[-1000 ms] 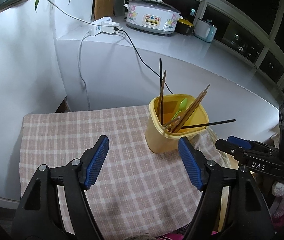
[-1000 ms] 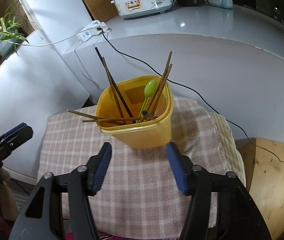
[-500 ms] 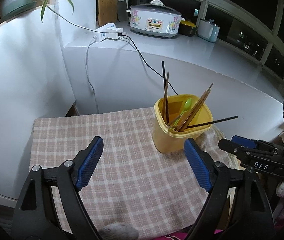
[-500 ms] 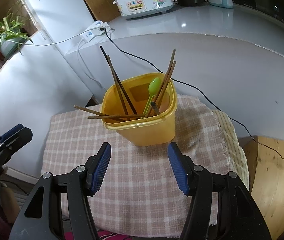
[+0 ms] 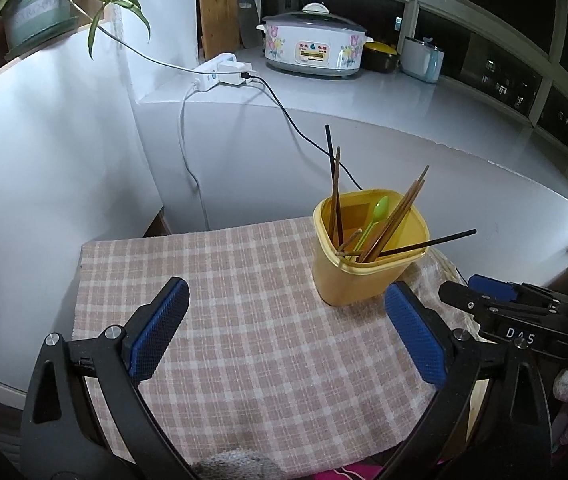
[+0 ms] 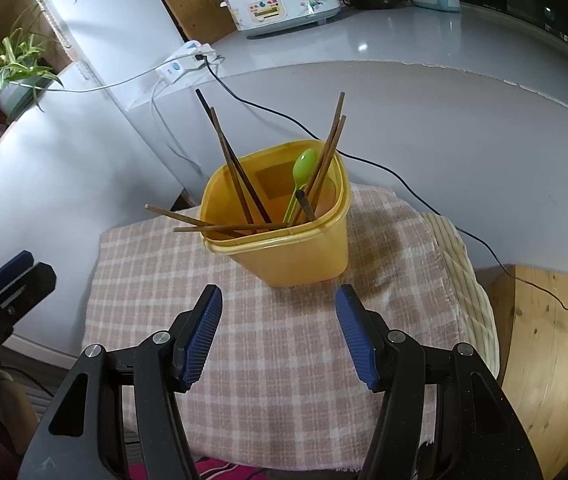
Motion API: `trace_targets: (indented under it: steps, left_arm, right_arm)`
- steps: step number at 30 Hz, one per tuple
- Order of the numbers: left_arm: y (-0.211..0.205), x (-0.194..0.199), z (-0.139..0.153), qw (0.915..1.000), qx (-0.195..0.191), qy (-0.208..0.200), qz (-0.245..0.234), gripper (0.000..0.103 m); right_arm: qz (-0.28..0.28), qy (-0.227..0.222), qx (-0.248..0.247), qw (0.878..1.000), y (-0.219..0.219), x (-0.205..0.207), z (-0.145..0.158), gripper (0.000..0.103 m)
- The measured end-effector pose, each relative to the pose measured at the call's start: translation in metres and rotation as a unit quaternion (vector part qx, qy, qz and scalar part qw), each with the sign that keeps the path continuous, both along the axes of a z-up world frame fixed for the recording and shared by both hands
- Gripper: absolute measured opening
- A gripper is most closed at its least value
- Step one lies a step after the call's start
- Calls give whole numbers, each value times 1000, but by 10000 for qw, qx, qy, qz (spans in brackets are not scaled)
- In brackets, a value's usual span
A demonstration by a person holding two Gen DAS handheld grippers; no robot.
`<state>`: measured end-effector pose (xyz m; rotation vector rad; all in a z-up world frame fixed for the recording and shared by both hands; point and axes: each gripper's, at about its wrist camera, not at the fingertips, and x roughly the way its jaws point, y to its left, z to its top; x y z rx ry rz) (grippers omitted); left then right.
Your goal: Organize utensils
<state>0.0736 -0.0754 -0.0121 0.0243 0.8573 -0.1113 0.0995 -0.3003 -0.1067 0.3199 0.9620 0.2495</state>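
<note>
- The yellow container [image 6: 284, 236] stands upright on the checked cloth [image 6: 284, 360], at frame center in the right wrist view.
- It holds chopsticks [image 6: 240, 176] and 1 green spoon [image 6: 301, 176].
- Left gripper [image 5: 285, 312]: jaws opening, nothing between them.
- Right gripper [image 6: 280, 320]: jaws apart, empty, just below the container.
</note>
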Motion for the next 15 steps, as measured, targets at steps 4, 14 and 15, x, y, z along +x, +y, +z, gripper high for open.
trace_targets:
  steps: [4, 14, 15]
  left_arm:
    - [1, -2, 3, 10000, -4, -26, 18, 102]
    - [1, -1, 7, 10000, -73, -63, -18, 102]
    - [0, -2, 7, 10000, -70, -69, -14, 102]
  right_arm:
    - [8, 10, 21, 10000, 0, 1, -1, 58]
    - [-26, -15, 40, 10000, 1, 0, 2, 58]
    - [-37, -14, 46, 10000, 0, 0, 2, 58]
